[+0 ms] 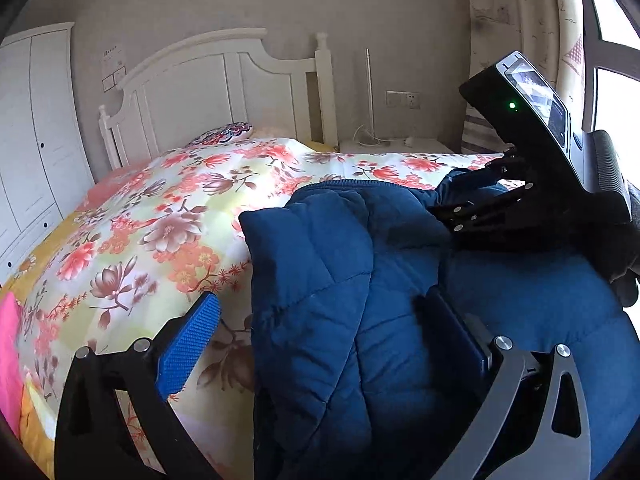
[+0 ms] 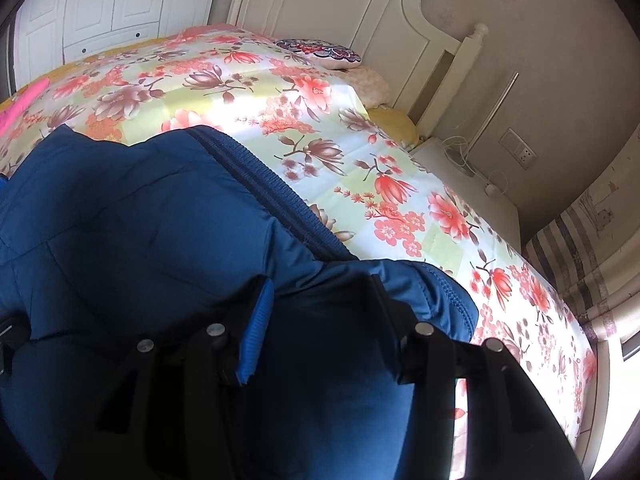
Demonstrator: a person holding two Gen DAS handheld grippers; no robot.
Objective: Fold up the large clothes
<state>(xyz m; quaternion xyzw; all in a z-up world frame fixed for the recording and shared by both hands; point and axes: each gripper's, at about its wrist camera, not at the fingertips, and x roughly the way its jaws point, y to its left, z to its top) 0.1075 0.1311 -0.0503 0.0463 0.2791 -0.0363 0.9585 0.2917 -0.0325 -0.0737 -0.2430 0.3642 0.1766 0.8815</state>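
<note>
A dark blue quilted jacket (image 1: 360,280) lies bunched on the floral bedspread (image 1: 140,220), with its zip edge (image 2: 272,188) running towards the headboard. My left gripper (image 1: 324,332) is open wide. Its blue left pad (image 1: 188,344) hangs over bare bedspread, and its right finger (image 1: 460,328) rests against the jacket. A thick fold of the jacket (image 2: 140,220) sits between the fingers of my right gripper (image 2: 320,320), which is shut on it. In the left wrist view the right gripper (image 1: 448,200) holds the jacket's far right edge.
A white headboard (image 1: 208,80) and a patterned pillow (image 1: 224,136) are at the far end of the bed. A white wardrobe (image 1: 36,128) stands to the left and a nightstand (image 1: 392,146) beside the bed. A pink cloth (image 1: 10,352) lies at the near left. A curtain (image 2: 580,248) hangs to the right.
</note>
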